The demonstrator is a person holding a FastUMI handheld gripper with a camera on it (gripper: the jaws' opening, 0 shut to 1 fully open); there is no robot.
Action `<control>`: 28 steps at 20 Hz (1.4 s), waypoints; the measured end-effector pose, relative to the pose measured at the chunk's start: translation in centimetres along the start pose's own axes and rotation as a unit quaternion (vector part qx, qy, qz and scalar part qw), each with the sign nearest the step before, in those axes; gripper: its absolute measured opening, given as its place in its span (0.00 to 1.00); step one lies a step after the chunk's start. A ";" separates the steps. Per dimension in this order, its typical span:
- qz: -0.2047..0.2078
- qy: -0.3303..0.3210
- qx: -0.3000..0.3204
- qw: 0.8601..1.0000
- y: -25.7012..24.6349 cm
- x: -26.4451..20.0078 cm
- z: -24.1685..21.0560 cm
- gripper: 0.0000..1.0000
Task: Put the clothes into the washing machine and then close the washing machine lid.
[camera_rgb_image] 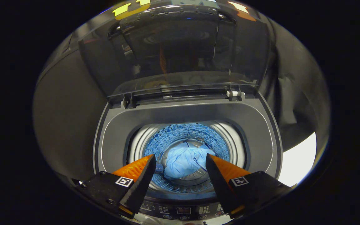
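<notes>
The top-loading washing machine [255, 125] stands just ahead of me with its dark see-through lid [180, 47] raised upright at the back. A light blue bundle of clothes [183, 162] lies at the bottom of the blue-lit drum [186, 132], well below and beyond my fingertips. My gripper [180, 161] hangs above the drum's front edge, open, with nothing between its fingers. The left finger [137, 176] and right finger [222, 175] frame the clothes from above.
The machine's control panel [183, 211] lies under the fingers at the front rim. Lid hinges [234, 93] sit at the back of the grey top opening. Black cloth wall surrounds the machine; a bright patch of floor [298, 159] shows to the right.
</notes>
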State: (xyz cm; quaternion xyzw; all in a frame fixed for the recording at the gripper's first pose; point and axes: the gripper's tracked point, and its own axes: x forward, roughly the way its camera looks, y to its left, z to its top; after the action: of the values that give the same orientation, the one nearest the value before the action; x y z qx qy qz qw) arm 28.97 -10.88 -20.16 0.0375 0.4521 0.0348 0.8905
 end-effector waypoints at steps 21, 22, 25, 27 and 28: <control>0.058 -0.183 -0.023 0.981 2.0 -11.6 5.1 0.98; 0.059 -0.191 -0.022 0.980 1.9 -12.1 5.6 0.98; 0.061 -0.214 -0.014 0.975 1.8 -13.8 8.1 0.98; 0.064 -0.229 -0.005 0.971 1.9 -14.8 10.4 0.98; 0.066 -0.238 -0.001 0.969 2.0 -15.3 11.7 0.98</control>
State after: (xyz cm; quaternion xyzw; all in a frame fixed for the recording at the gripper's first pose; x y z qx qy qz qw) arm 29.35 -10.78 -0.80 0.0732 0.2233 0.0839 0.9684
